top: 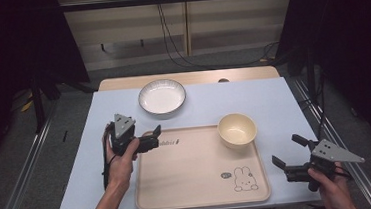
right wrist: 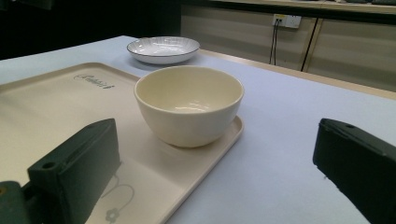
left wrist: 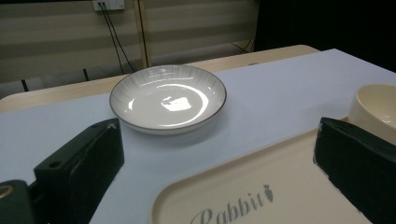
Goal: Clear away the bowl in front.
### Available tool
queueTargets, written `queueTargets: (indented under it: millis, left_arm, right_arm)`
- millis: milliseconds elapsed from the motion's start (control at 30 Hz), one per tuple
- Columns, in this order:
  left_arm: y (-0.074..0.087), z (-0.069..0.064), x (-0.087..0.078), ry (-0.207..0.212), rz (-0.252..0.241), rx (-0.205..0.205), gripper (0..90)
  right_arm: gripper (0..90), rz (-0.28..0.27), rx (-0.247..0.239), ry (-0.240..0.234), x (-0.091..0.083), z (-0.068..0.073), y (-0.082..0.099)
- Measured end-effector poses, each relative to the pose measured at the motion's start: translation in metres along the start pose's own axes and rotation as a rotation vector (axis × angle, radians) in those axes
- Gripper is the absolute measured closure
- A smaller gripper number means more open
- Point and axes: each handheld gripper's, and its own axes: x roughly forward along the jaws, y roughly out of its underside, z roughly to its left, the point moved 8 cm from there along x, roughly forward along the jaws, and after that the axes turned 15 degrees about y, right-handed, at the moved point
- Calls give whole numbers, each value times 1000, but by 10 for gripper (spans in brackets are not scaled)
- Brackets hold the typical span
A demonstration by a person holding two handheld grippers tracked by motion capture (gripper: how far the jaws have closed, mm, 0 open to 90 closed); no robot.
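Both grippers, left gripper (top: pixel 148 137) and right gripper (top: pixel 288 154), hovering jaws apart, empty. Plate (left wrist: pixel 168 98) sitting beyond tray (top: pixel 200 183), likely ceramic: rigid, slick, breakable. Pinching near rim.

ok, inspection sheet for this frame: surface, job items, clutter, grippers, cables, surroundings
Surface: table under pale blue cover, wooden strip at far edge.
Job items: cream bowl on far right corner of tray; white plate on the cover beyond the tray, empty.
Clutter: nothing seen.
Grippers: left gripper open over tray's far left corner; right gripper open, right of tray.
Cables: black leads hang from wall socket.
Surroundings: dark curtains, grey floor.
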Motion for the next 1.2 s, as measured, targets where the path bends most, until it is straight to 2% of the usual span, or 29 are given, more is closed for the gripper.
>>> queueTargets:
  millis: [67, 233, 300, 367, 467, 567, 667, 767, 833, 967, 1033, 1100, 1200]
  left_arm:
    - [4, 3, -10, -11, -8, 19, 15]
    - [21, 13, -32, -44, 3, -6, 17]
    - [29, 15, -39, -37, 10, -24, 14]
    - [35, 15, -46, -34, -1, -33, 15]
    - [44, 13, -57, -37, 9, -30, 15]
    - [52, 13, -70, -51, 20, -28, 16]
    - [62, 12, -80, -74, 32, -47, 16]
    - [73, 8, -89, -62, 46, -52, 17]
    - [80, 7, -94, -67, 55, -63, 17]
    - [87, 10, -101, -64, 28, -84, 16]
    - [87, 14, -103, -68, 31, -78, 18]
    - [86, 15, -104, -72, 11, -85, 13]
    - [86, 15, -104, -72, 17, -71, 19]
  right_arm:
    - [3, 3, -1, 2, 0, 0, 0]
    - [4, 4, -3, -1, 1, 1, 1]
    - [3, 4, -5, 3, 1, 0, 1]
    - [3, 4, -4, 3, 1, 0, 1]
    - [3, 8, -3, 7, 0, 0, 1]
    - [3, 5, -7, 12, 1, -1, 1]
    - [4, 10, -7, 10, 1, 0, 2]
    - [4, 15, -10, 4, 1, 0, 2]
    - [3, 16, -14, 9, 1, 0, 2]
    - [4, 22, -17, 13, 2, 0, 3]
    - [9, 25, -24, 19, 2, -1, 3]
    - [9, 27, -22, 20, 2, -2, 3]
    - [3, 50, -32, 31, 4, -4, 6]
